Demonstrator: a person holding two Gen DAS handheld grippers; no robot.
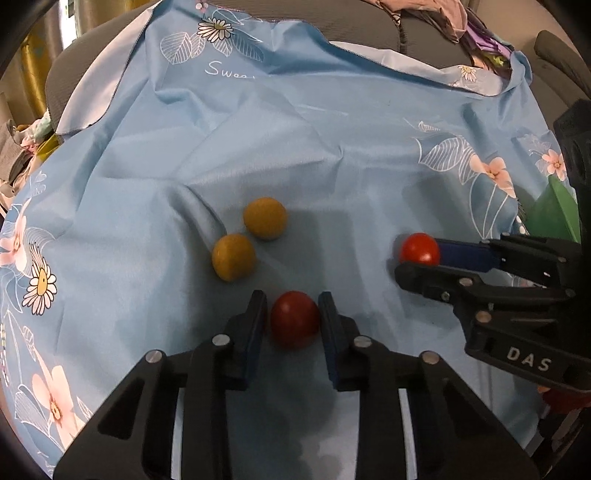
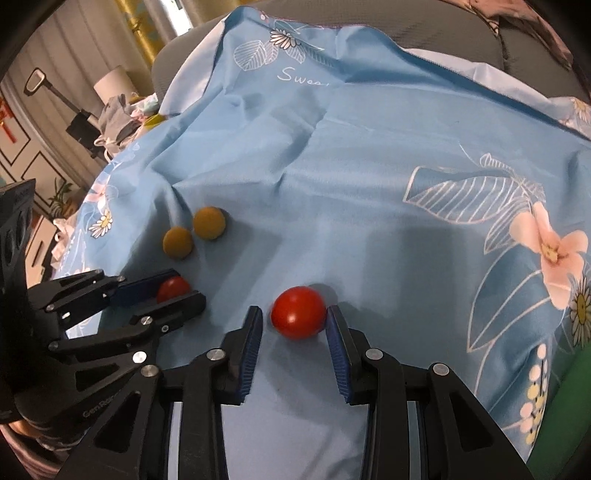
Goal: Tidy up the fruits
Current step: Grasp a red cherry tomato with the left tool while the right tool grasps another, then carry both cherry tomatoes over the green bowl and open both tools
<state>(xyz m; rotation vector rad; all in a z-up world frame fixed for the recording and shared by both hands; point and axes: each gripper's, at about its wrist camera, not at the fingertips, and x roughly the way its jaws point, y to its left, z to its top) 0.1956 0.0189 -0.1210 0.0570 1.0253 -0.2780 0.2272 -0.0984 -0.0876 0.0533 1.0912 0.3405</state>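
Two red fruits and two yellow fruits lie on a blue flowered cloth (image 1: 332,155). My left gripper (image 1: 291,297) is shut on the dark red fruit (image 1: 294,321), low over the cloth; the right wrist view shows this left gripper (image 2: 184,286) and its fruit (image 2: 173,290) from the side. My right gripper (image 2: 293,311) holds the bright red fruit (image 2: 298,312) at its very fingertips, close to the cloth. The left wrist view has that right gripper (image 1: 421,260) and its fruit (image 1: 420,249) off to the right. The two yellow fruits (image 1: 265,218) (image 1: 233,257) rest together just beyond the left gripper.
The cloth drapes over a grey sofa (image 1: 369,26) and is creased near the yellow fruits. A green object (image 1: 554,218) sits at the cloth's right edge. Piled clothes (image 2: 122,110) lie off the left side, more fabric (image 1: 461,18) at the back.
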